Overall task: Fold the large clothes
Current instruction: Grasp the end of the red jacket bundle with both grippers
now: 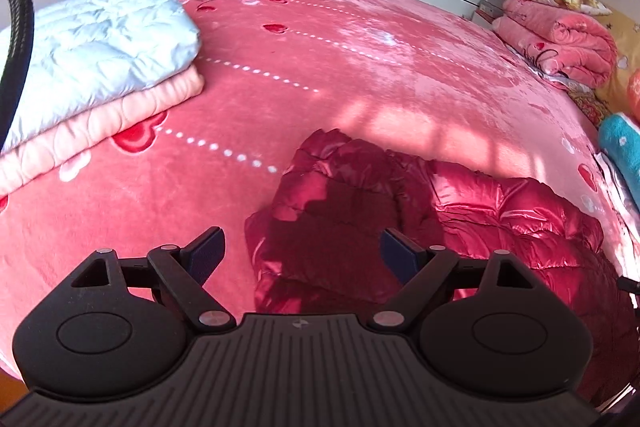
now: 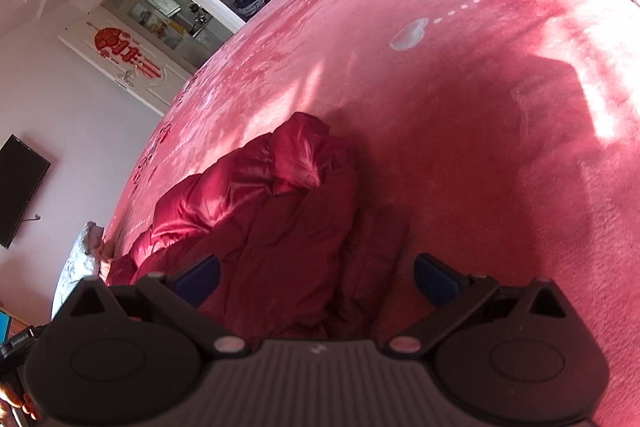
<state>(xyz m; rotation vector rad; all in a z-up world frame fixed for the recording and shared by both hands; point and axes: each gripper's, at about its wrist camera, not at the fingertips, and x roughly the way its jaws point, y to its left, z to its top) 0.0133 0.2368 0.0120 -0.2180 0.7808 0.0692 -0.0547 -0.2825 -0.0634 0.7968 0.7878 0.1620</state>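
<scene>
Left gripper [image 1: 302, 253]: your jaws stand wide apart, holding nothing, above the near edge of the garment.
Right gripper [image 2: 316, 279]: your jaws are likewise spread and empty, over the garment's shaded part.
Red puffer jacket [image 1: 460, 211]: crumpled on the pink blanket [image 1: 340, 67], near you.
Folded quilts [image 1: 100, 67]: stacked on the blanket, well apart from the jacket.

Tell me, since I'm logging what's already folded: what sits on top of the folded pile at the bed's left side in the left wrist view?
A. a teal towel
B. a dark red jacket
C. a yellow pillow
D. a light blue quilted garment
D: the light blue quilted garment lies folded on the peach garment.
</scene>
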